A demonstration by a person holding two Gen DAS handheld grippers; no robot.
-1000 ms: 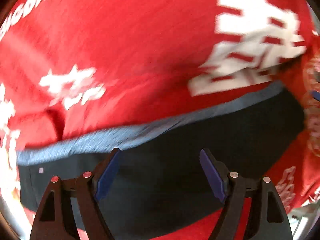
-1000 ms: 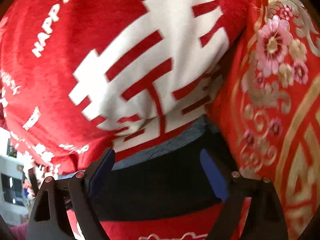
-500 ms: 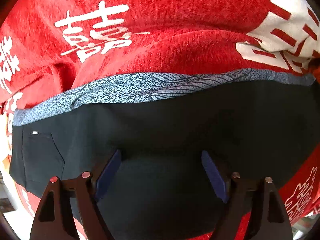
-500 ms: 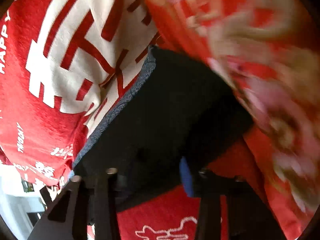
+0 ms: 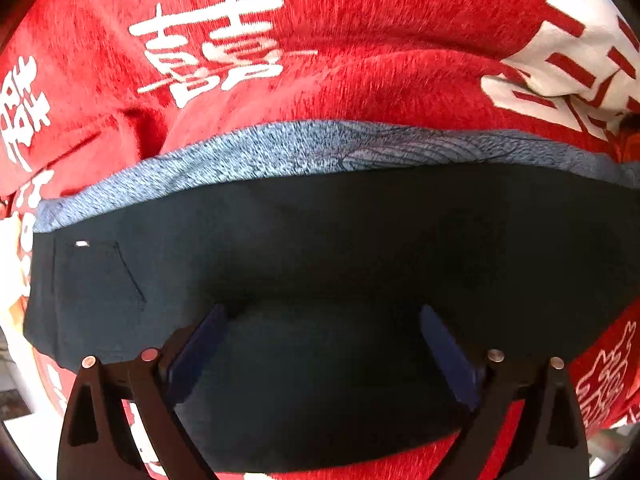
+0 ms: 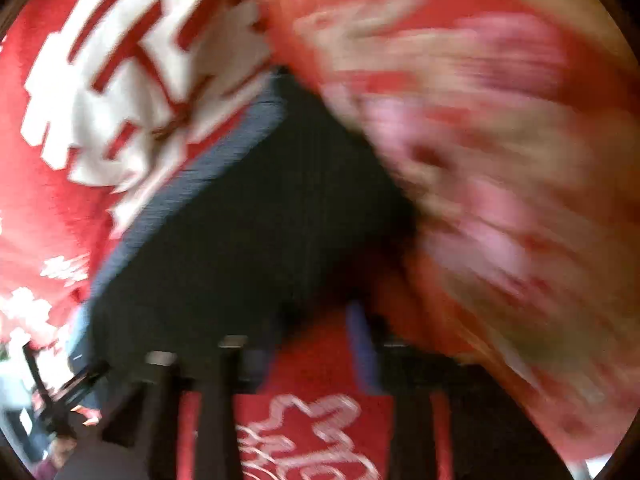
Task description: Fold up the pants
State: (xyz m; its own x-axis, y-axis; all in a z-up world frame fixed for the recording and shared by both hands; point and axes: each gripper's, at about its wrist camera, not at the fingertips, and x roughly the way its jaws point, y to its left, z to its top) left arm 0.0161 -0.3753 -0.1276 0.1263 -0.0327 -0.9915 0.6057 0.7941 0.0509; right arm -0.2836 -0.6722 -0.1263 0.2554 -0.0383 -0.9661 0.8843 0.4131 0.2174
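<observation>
Dark navy pants (image 5: 340, 248) lie flat on a red blanket (image 5: 360, 32) printed with white characters; a blue-grey patterned band (image 5: 304, 148) runs along their far edge and a back pocket (image 5: 100, 276) shows at the left. My left gripper (image 5: 324, 320) is open, its blue-padded fingers (image 5: 200, 344) pressed down on the near part of the pants. In the blurred right wrist view the pants (image 6: 248, 216) fill the centre; my right gripper (image 6: 316, 344) sits at their near right corner with a narrow gap between the fingers, over red blanket.
A red cushion with pink and gold flowers (image 6: 500, 160) lies against the right end of the pants. The blanket's large white character (image 6: 120, 80) lies beyond the pants. A pale floor strip (image 5: 24, 432) shows at the lower left.
My right gripper's fingers have closed from wide apart to a narrow gap and swung towards the pants' right corner. My left gripper has stayed open and come to rest on the pants.
</observation>
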